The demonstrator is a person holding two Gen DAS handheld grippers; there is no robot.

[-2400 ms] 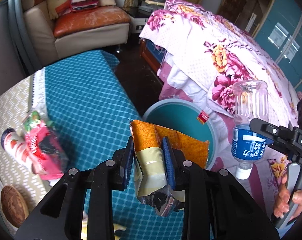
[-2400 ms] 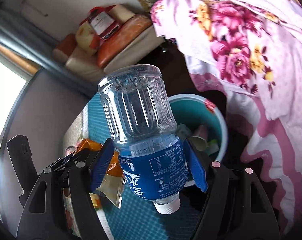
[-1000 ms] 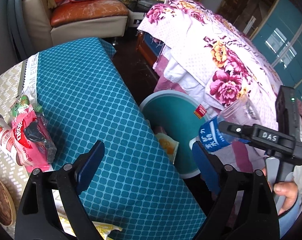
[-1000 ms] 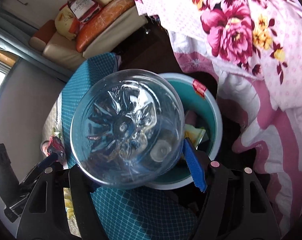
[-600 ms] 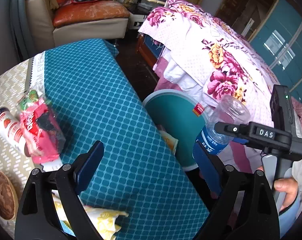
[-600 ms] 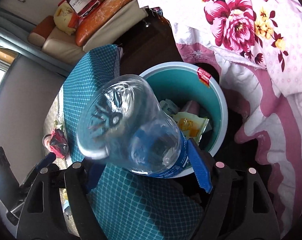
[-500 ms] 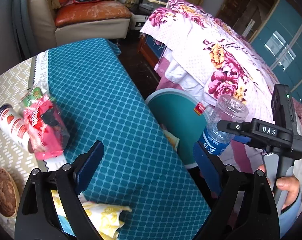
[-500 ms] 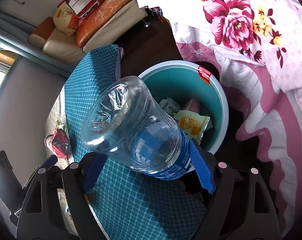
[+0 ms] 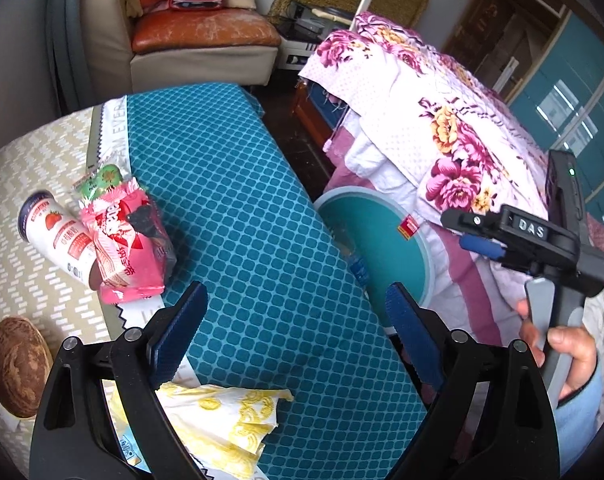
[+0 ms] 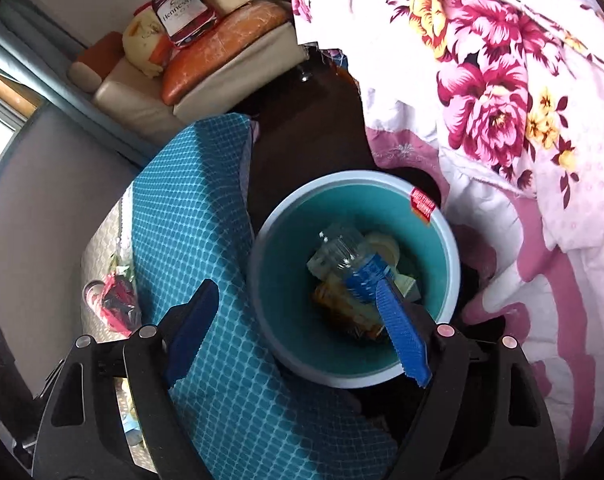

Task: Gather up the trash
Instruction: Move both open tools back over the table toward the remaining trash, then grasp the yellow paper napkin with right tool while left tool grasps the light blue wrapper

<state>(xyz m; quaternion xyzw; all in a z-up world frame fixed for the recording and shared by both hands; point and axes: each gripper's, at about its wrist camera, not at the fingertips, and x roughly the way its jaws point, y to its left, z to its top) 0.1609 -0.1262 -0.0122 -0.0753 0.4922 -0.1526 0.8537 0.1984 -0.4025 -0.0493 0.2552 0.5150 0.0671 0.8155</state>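
A clear water bottle (image 10: 347, 258) with a blue label lies in the teal trash bin (image 10: 286, 280) on top of wrappers. My right gripper (image 10: 294, 294) hangs open above the bin's near rim with nothing between its fingers. My left gripper (image 9: 294, 310) stands open and empty over the teal tablecloth (image 9: 230, 184). On the table to its left lie a pink snack wrapper (image 9: 122, 240) and a strawberry drink cup (image 9: 56, 240). A yellow-patterned wrapper (image 9: 222, 420) lies under the left finger. In the left wrist view the right gripper (image 9: 481, 240) is over the bin (image 9: 385, 240).
A bed with a floral quilt (image 9: 441, 128) crowds the bin's far side. A brown round object (image 9: 16, 362) sits at the table's left edge. A sofa (image 9: 198, 44) stands behind the table, with dark floor between. A hand (image 9: 569, 344) holds the right gripper's handle.
The bottle has left the right gripper's fingers and dropped into the bin. The left gripper has drifted back over the table, bringing the yellow wrapper into view.
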